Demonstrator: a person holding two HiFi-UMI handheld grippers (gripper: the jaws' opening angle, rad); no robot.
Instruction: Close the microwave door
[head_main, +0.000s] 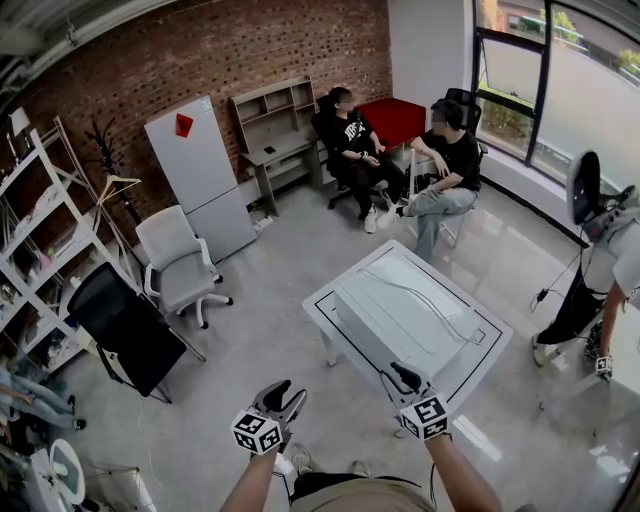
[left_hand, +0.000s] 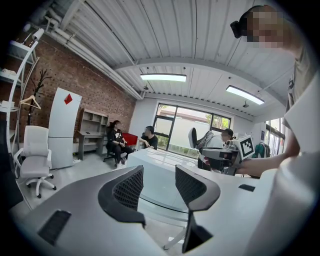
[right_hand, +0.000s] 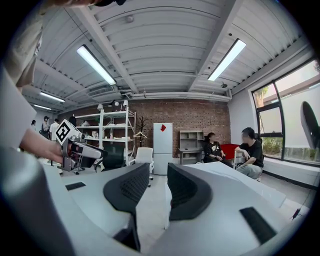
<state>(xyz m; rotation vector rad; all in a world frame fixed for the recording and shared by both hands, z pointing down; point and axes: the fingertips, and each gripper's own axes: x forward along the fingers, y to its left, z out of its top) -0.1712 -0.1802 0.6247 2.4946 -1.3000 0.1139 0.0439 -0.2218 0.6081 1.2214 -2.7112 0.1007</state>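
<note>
White table (head_main: 482, 343), glossy top, standing on a grey floor; nothing on it reads as a microwave.

Microwave: not seen in any view, neither on the table nor, as far as can be made out, on the shelves (head_main: 38, 225) at the left. Whether its door stands open or shut cannot be told.

Left gripper (head_main: 287, 393): released, jaws well apart, nothing between them, held near the table's near corner.

Right gripper (head_main: 398, 376): released, jaws apart and empty, at the table's near edge.

Handling note (a judgement): find the appliance first. If its door stands open, press one jaw's outer face on the free edge, away from the hinge, and push steadily until it latches, with the other gripper kept out of the gap.
</note>
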